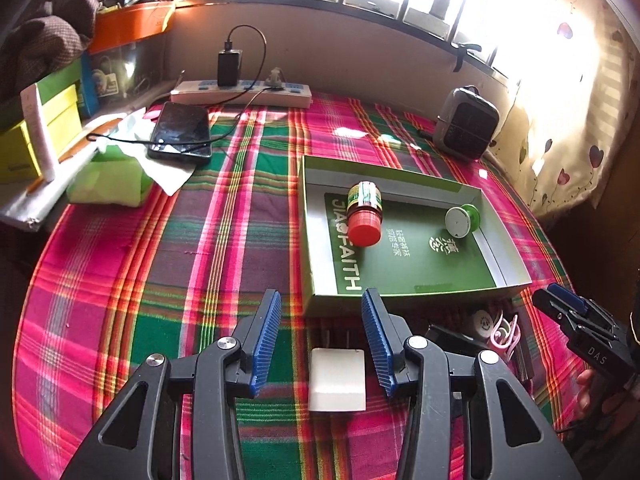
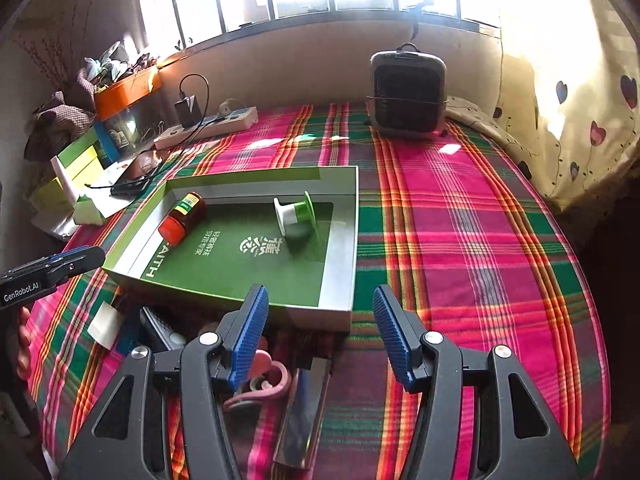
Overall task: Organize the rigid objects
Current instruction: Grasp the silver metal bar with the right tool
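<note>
A green box lid (image 1: 316, 248) (image 2: 340, 264) lies on the plaid cloth. In it lie a brown bottle with a red cap (image 1: 364, 216) (image 2: 182, 216) and a green-and-white spool (image 1: 462, 218) (image 2: 294, 214). My left gripper (image 1: 320, 308) is open, with a white plug block (image 1: 338, 380) (image 2: 105, 324) on the cloth between its fingers. My right gripper (image 2: 318, 308) (image 1: 560, 304) is open and empty above a pink clip (image 2: 260, 380) (image 1: 505, 330), a dark flat bar (image 2: 304, 412) and a black remote (image 2: 160, 330) (image 1: 452, 338) before the lid's near wall.
A small grey heater (image 1: 466, 122) (image 2: 406, 92) stands at the back. A power strip (image 1: 244, 94) (image 2: 208, 126), a phone (image 1: 182, 130), a green tissue pack (image 1: 108, 182) and stacked boxes (image 1: 36, 128) crowd the left. A curtain (image 2: 568, 112) hangs on the right.
</note>
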`<state>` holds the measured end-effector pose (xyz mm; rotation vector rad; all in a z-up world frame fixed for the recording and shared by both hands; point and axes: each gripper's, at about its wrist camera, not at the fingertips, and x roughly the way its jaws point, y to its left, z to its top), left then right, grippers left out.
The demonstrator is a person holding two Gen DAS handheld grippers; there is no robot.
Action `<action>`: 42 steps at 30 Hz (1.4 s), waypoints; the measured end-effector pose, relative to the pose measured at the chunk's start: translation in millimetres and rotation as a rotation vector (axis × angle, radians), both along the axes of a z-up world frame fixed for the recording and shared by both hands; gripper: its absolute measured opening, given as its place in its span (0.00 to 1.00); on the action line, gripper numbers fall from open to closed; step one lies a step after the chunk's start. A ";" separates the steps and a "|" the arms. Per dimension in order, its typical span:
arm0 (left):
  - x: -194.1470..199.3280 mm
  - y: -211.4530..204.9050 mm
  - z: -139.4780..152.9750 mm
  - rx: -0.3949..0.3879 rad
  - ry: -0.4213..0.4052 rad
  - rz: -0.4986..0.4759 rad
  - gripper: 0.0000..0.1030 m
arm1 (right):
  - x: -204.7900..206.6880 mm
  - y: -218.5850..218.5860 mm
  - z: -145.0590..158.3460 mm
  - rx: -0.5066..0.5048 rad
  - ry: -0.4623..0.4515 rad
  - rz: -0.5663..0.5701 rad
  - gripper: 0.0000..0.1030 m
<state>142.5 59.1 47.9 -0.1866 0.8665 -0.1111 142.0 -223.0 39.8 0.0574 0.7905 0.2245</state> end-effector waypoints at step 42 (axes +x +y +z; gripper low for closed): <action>-27.0 -11.7 -28.5 -0.024 0.077 -0.044 0.40 | -34.0 -9.4 -34.4 -0.083 0.090 -0.056 0.24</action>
